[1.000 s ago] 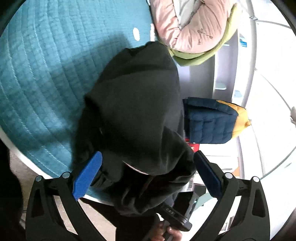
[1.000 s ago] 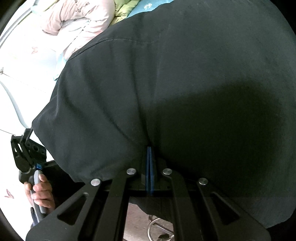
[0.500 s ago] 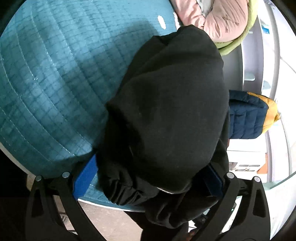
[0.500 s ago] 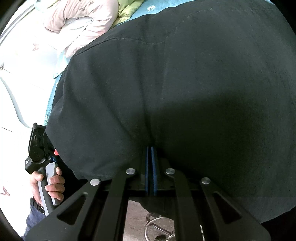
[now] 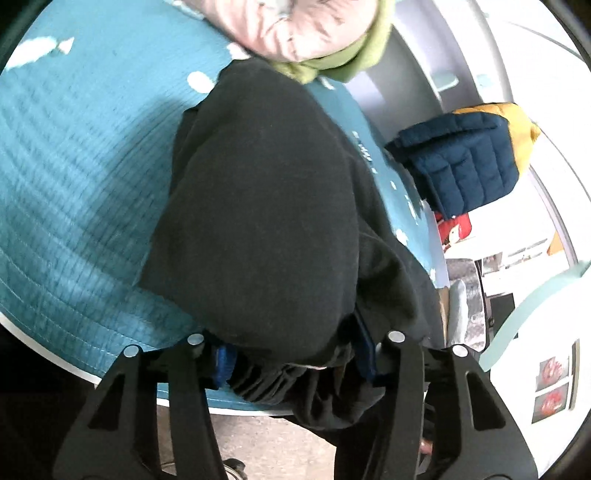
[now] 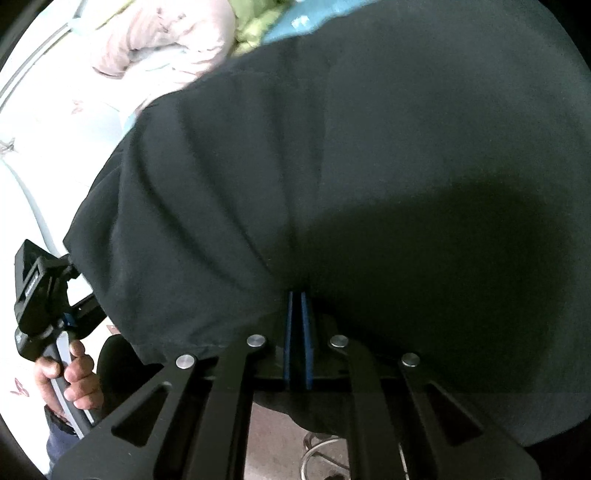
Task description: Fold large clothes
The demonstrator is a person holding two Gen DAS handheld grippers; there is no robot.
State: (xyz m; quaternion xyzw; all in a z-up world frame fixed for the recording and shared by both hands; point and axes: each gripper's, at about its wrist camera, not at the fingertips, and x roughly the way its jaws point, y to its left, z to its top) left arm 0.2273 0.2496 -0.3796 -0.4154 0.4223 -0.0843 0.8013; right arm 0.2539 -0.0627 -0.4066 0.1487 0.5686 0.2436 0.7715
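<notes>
The black top (image 5: 266,206) lies on the blue bed (image 5: 74,177), at its near edge. Part of it hangs off that edge toward the floor.

The left gripper (image 5: 295,360) has its jaws closed in on a thick bunch of the top at the near edge. The cloth fills the gap between the blue pads (image 5: 223,360). The right gripper (image 6: 298,332) has its pads pressed almost together, with a thin edge of the top pinched between them.

The top looks soft and floppy. It bends and sags where nothing holds it. It looks thick, so it is likely a bit heavy and may droop if lifted by one spot. It does not look slippery, and it will not break.

The best places to hold are likely the hem and corners, one in each gripper, well apart, so the cloth stays flat. A fat bunch, like the left one holds, may fold lumpy.

A pink blanket (image 5: 306,26) lies at the far edge of the bed.
</notes>
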